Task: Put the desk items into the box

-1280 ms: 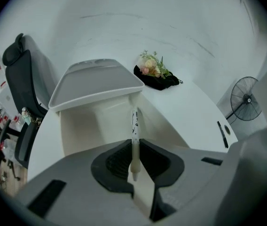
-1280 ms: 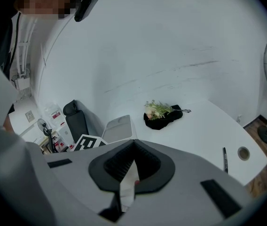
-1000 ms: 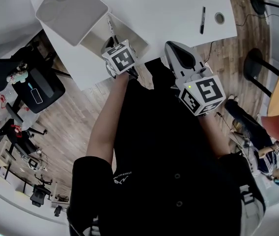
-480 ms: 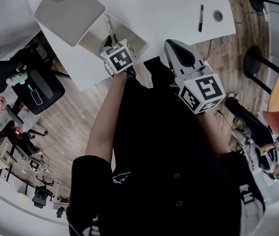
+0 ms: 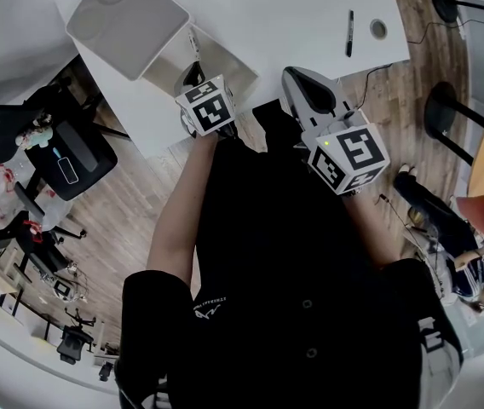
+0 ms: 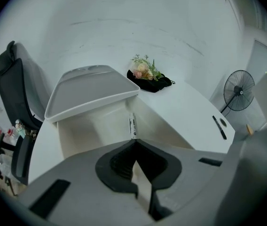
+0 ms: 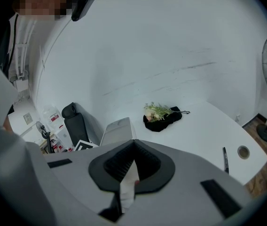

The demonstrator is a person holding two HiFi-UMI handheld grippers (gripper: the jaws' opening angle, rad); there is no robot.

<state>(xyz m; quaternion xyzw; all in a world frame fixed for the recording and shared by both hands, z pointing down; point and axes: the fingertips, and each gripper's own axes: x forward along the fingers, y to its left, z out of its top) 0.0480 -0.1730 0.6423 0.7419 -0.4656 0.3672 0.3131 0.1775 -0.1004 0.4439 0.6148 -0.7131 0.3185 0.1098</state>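
An open white box (image 5: 219, 60) stands at the desk's near edge, its lid (image 5: 127, 20) tipped back to the left. My left gripper (image 5: 193, 75) hangs at the box's front wall, shut on a white pen (image 5: 194, 44) that points into the box. In the left gripper view the pen (image 6: 132, 125) juts from the closed tips of the left gripper (image 6: 133, 140), over the box's inside (image 6: 91, 126). My right gripper (image 5: 296, 79) hovers over the desk's edge to the right, shut with nothing seen in it. A black marker (image 5: 351, 34) lies on the desk.
A bunch of flowers on a black pouch (image 6: 148, 76) lies at the desk's far side. A round cable hole (image 5: 379, 29) sits beside the black marker. A black office chair (image 5: 67, 156) stands left of the desk, a fan (image 6: 239, 91) to the right.
Hardly anything: both grippers stay where they were at the desk's edge, and the pen stays in the left jaws. Only the head view has shifted a little.
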